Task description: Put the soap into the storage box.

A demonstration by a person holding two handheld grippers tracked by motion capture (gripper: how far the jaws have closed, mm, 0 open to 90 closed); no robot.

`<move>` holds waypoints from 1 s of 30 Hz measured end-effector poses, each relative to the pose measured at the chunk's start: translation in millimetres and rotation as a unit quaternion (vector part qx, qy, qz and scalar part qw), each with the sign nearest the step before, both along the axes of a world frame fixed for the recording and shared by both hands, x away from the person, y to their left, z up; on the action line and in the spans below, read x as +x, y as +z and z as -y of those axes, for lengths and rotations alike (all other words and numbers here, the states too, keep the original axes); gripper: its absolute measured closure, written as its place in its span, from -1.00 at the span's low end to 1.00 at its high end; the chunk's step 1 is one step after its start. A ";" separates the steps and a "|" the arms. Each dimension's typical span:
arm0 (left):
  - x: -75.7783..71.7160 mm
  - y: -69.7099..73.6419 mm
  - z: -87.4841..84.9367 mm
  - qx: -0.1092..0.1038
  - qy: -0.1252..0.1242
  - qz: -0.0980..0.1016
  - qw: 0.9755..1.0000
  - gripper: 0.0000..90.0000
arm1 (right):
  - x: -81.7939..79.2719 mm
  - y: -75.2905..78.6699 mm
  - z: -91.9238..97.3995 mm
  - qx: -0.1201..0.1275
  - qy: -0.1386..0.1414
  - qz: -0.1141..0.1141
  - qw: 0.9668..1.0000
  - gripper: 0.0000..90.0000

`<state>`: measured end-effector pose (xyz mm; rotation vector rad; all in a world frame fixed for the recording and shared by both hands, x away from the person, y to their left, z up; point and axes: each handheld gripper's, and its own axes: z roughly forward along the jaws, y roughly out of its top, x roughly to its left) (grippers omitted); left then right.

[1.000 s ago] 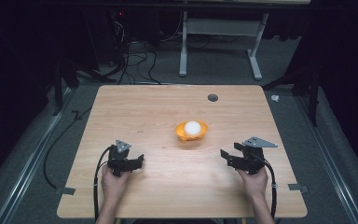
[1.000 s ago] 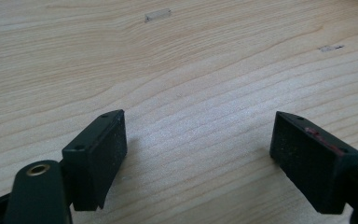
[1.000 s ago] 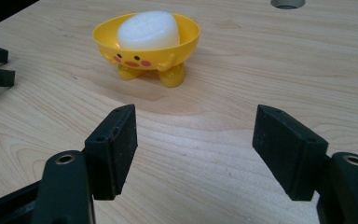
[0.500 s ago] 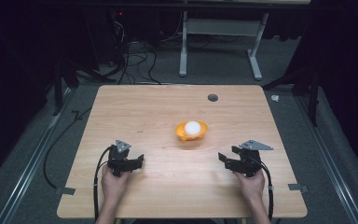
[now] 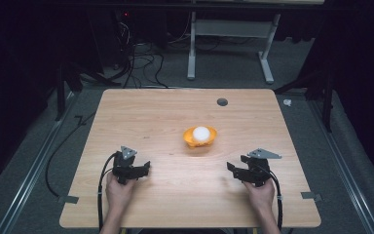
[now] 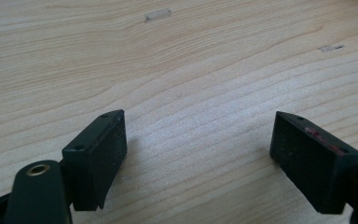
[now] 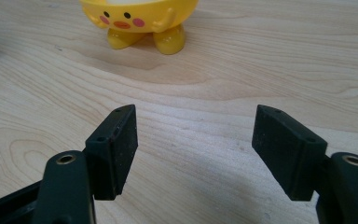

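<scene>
A yellow duck-faced cup (image 5: 200, 137) holding a white ball (image 5: 201, 133) stands near the middle of the wooden table (image 5: 151, 117). My left gripper (image 5: 145, 168) rests at the front left, open, its jaws pointing right over bare wood. In the left gripper view the gripper (image 6: 198, 135) has nothing between its jaws. My right gripper (image 5: 232, 168) sits at the front right, open, aimed left and up the table. The right gripper view has the gripper (image 7: 196, 135) empty, with the duck cup (image 7: 140, 23) well ahead of it and slightly left.
A round grommet hole (image 5: 222, 102) lies near the table's far edge. Tape tabs (image 5: 68, 199) mark the front corners. Beyond the table are floor cables (image 5: 136, 58) and a white desk frame (image 5: 268, 63). Bare wood surrounds the cup.
The right gripper has shifted slightly left and toward the front edge. The left gripper and the cup have stayed put.
</scene>
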<state>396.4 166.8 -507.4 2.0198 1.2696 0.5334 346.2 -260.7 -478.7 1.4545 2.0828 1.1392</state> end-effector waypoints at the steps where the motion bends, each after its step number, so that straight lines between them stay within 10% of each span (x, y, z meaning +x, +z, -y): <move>1: 0.0 0.0 0.0 0.000 0.000 0.000 1.000 -0.58 | 0.1 -0.7 -0.3 0.001 0.000 -0.001 1.000 -0.29; 30: 0.0 0.0 0.0 0.000 0.000 0.000 1.000 -0.58 | 6.5 -16.9 -8.9 -0.048 -0.005 -0.008 0.999 -0.32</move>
